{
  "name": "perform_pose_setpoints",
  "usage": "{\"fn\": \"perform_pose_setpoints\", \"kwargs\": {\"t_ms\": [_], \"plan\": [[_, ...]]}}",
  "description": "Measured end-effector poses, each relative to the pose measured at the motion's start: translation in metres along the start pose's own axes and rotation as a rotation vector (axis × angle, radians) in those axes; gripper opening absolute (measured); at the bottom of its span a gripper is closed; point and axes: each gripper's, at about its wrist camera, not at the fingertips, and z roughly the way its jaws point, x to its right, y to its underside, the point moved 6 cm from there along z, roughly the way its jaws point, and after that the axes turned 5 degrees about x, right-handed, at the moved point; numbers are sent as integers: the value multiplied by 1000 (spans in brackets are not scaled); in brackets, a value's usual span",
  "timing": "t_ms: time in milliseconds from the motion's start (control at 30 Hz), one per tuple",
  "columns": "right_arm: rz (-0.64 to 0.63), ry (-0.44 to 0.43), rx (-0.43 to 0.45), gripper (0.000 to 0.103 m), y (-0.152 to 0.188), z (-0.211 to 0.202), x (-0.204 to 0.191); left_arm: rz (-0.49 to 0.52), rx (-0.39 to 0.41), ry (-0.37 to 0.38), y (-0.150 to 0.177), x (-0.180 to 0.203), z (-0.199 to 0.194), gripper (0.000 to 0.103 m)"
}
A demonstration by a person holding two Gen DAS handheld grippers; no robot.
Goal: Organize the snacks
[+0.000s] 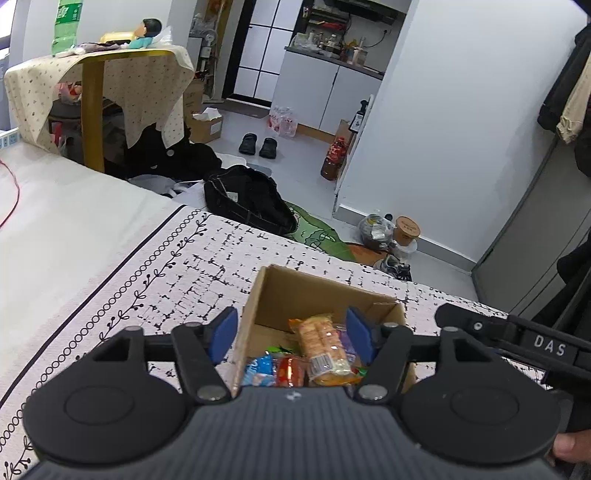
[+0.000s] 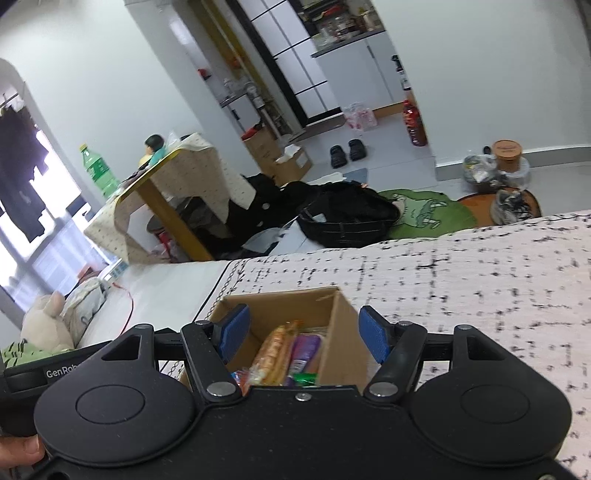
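Observation:
An open cardboard box (image 1: pixel 280 291) stands on a white patterned cloth (image 1: pixel 177 273) on the bed. It holds several snack packets: an orange cracker pack (image 1: pixel 323 341), a blue packet (image 1: pixel 260 365) and a red one (image 1: pixel 290 371). My left gripper (image 1: pixel 291 334) is open and empty, just above the box's near side. In the right wrist view the same box (image 2: pixel 343 325) holds the cracker pack (image 2: pixel 275 352) and a purple packet (image 2: pixel 304 350). My right gripper (image 2: pixel 304 330) is open and empty over the box. The right gripper's body (image 1: pixel 517 332) shows at right in the left wrist view.
A black bag (image 1: pixel 247 199) and a green rug (image 1: pixel 317 232) lie on the floor beyond the bed. A small covered table (image 1: pixel 99 74) with a green bottle (image 1: pixel 66 26) stands at left. A red cable (image 1: pixel 11 199) runs across the sheet. A plush toy (image 2: pixel 48 321) lies at left.

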Motion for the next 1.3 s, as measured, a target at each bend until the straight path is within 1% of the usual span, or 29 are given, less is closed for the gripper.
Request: {"fn": "perform_pose_setpoints", "kwargs": {"t_ms": [133, 300, 500, 567, 700, 767, 867, 900, 1000, 1033, 1167, 1300], "plan": [[8, 8, 22, 65, -2, -14, 7, 14, -4, 7, 3, 8, -4, 69], [4, 17, 26, 66, 1, -33, 12, 17, -11, 3, 5, 18, -13, 74], [-14, 39, 33, 75, 2, -58, 17, 34, -15, -8, 9, 33, -30, 77], [-23, 54, 45, 79, 0, -68, 18, 35, -16, -9, 9, 36, -36, 79], [-48, 89, 62, 84, -3, -90, 23, 49, -16, -9, 12, 43, -49, 85], [-56, 104, 74, 91, -4, -101, 23, 60, -16, -10, 13, 48, -56, 88], [-66, 117, 88, 97, -4, -117, 24, 70, -12, -5, 15, 54, -68, 93], [-69, 122, 91, 98, -4, -122, 24, 74, -9, 1, 16, 56, -72, 96], [-80, 137, 97, 102, -5, -135, 24, 79, -9, 11, 16, 60, -83, 99], [-84, 139, 102, 103, -5, -140, 24, 81, -9, 16, 17, 62, -86, 103], [-115, 170, 118, 103, -10, -157, 24, 110, -7, 40, 19, 70, -101, 103], [-128, 169, 129, 103, -13, -177, 21, 115, 1, 54, 18, 71, -115, 103]]}}
